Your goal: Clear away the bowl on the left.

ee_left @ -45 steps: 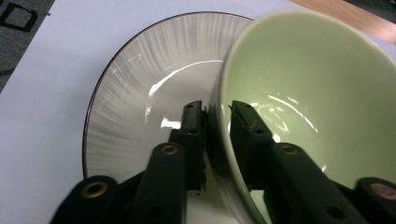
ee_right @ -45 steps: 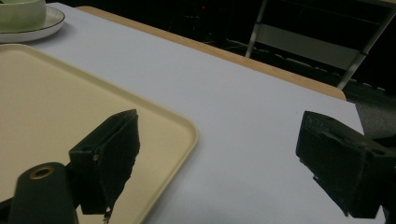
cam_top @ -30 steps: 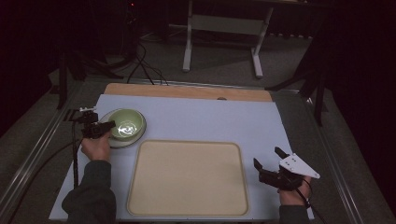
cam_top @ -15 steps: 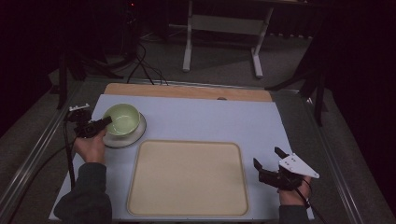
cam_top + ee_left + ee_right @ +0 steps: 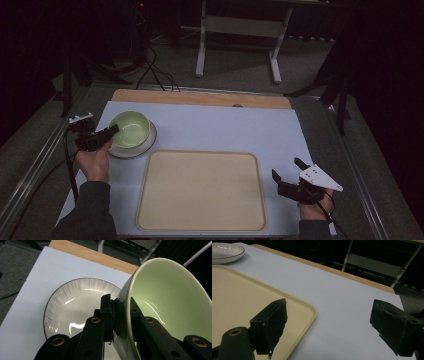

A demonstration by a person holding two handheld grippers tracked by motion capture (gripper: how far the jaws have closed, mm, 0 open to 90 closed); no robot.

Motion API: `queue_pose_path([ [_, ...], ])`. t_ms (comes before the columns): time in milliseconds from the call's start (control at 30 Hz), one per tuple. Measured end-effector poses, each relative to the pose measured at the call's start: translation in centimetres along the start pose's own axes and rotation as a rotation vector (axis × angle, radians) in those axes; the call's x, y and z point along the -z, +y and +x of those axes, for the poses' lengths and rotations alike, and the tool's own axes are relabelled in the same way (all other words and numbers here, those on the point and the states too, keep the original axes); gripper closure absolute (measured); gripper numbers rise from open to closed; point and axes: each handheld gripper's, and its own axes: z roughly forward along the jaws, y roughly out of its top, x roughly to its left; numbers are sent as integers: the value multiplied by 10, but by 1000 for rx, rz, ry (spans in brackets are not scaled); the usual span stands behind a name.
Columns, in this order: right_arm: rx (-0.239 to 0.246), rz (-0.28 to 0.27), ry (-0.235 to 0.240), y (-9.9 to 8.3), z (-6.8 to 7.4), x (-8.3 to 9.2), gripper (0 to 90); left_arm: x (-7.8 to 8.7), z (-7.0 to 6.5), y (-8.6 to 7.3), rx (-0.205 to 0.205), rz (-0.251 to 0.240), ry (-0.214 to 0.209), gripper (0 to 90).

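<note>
Left gripper (image 5: 111,132) is clamped on the near-left rim of the green bowl (image 5: 131,128): in the left gripper view one pad sits outside the wall, the other inside, both pressing on the ceramic (image 5: 120,315). Bowl is lifted off the white plate (image 5: 145,148) and tilted, mouth turned up and away from the hand; plate is directly under it, flat on the table (image 5: 225,130) near the far-left corner of the white surface. In the left gripper view the plate (image 5: 75,302) shows a dark rim line and ribbed inside, bare, with the bowl (image 5: 170,297) hanging over its right part. Left hand (image 5: 94,161) sits just off the plate's near-left side, cable trailing off the left edge of the table. Beige tray (image 5: 200,192) lies flat at the near-middle of the surface, nothing on it, its far-left corner just beside the plate but apart from it. Right gripper (image 5: 289,176) is near the near-right corner of the table, just off the tray's right edge, jaws wide apart with nothing between them; grey plate on top of it. The right gripper view shows the same: the two pads stand well apart over the tray's corner (image 5: 307,307) and the bare white surface, the plate (image 5: 227,252) far off at the top left.
</note>
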Motion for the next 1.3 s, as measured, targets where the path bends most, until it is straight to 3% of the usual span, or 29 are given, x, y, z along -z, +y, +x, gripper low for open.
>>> queue_pose_path([
  [200, 0, 2, -2, 0, -1, 0, 137, 5, -4, -4, -23, -1, -19, 815],
  [1100, -2, -3, -2, 0, -1, 1, 137, 18, -12, -7, -20, -16, -72, 815],
  [1300, -2, -7, -1, 0, -2, 2, 137, 24, -20, -7, -31, -19, -90, 814],
])
